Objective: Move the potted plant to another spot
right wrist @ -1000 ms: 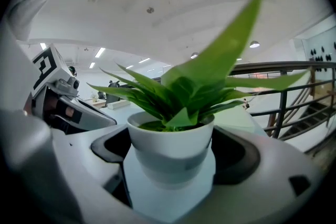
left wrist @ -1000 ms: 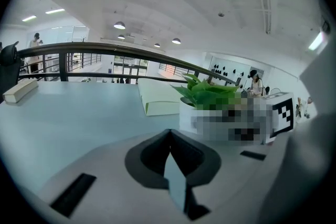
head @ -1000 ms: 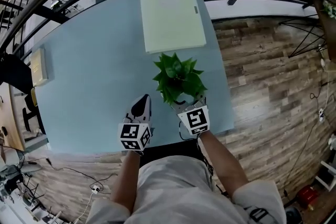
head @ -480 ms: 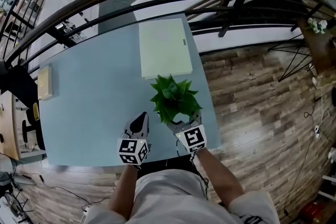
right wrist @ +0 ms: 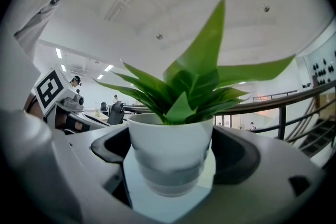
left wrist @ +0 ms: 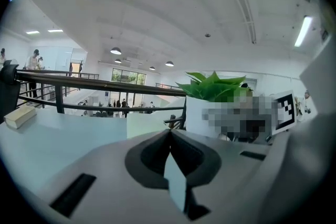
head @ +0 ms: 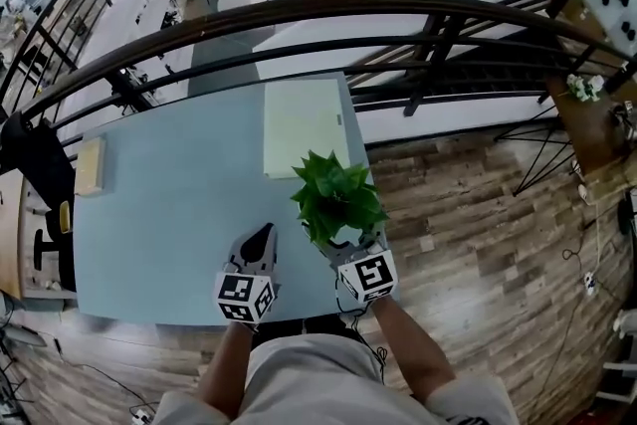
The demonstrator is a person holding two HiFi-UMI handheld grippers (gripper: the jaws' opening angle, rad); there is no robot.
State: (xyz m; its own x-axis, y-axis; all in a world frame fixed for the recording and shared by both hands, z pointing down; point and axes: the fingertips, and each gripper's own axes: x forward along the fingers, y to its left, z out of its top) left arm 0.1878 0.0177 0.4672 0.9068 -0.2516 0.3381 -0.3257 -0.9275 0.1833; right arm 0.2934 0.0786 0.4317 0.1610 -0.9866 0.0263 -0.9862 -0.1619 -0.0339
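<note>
No words or numbers to read, only square coded markers [head: 242, 292] on the left hand-held gripper [head: 265, 236] and right hand-held gripper [head: 350, 249].

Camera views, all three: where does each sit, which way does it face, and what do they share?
Head view: on the person's head, facing steeply down at the table, both arms, left gripper and right gripper.
Left gripper view: on the left gripper, facing along its shut, empty jaws across the table towards the railing.
Right gripper view: on the right gripper, facing along its jaws, closed on the plant.
Shared: the plant shows in all three.
</note>
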